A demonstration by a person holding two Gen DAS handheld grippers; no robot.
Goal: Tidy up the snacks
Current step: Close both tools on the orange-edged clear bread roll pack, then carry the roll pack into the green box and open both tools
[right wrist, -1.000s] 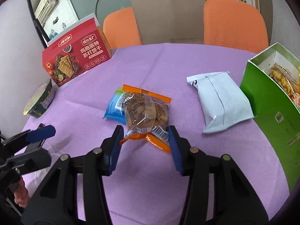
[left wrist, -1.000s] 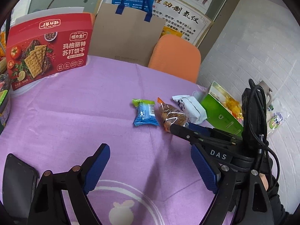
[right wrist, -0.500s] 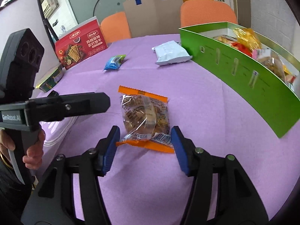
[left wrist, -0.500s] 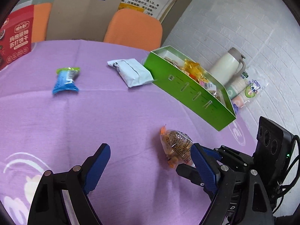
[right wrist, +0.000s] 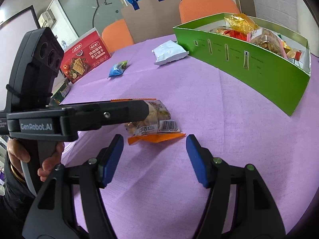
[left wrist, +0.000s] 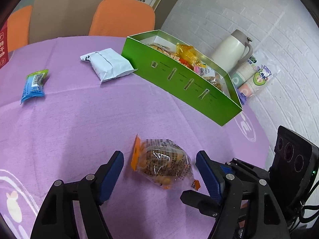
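A clear snack pack point(left wrist: 163, 163) with orange ends lies on the purple cloth. It sits between the blue pads of my left gripper point(left wrist: 160, 168), which is open, with a gap on each side. In the right wrist view the same pack point(right wrist: 159, 119) lies just beyond my right gripper point(right wrist: 154, 157), which is wide open and holds nothing. One left finger point(right wrist: 111, 113) crosses in front of the pack and hides its left part. The green box point(left wrist: 179, 83) with several snacks in it stands beyond, to the right.
A white pack point(left wrist: 107, 65) and a blue pack point(left wrist: 33, 85) lie farther out on the cloth. A red cracker box point(right wrist: 85, 59) stands at the far left edge. A thermos point(left wrist: 231, 49) and paper cups point(left wrist: 249, 77) stand behind the green box. Orange chairs and a paper bag line the far side.
The right gripper brought the clear pack nearer, alongside the green box, then opened and drew back from it. The left gripper swung over and now has the pack between its open fingers.
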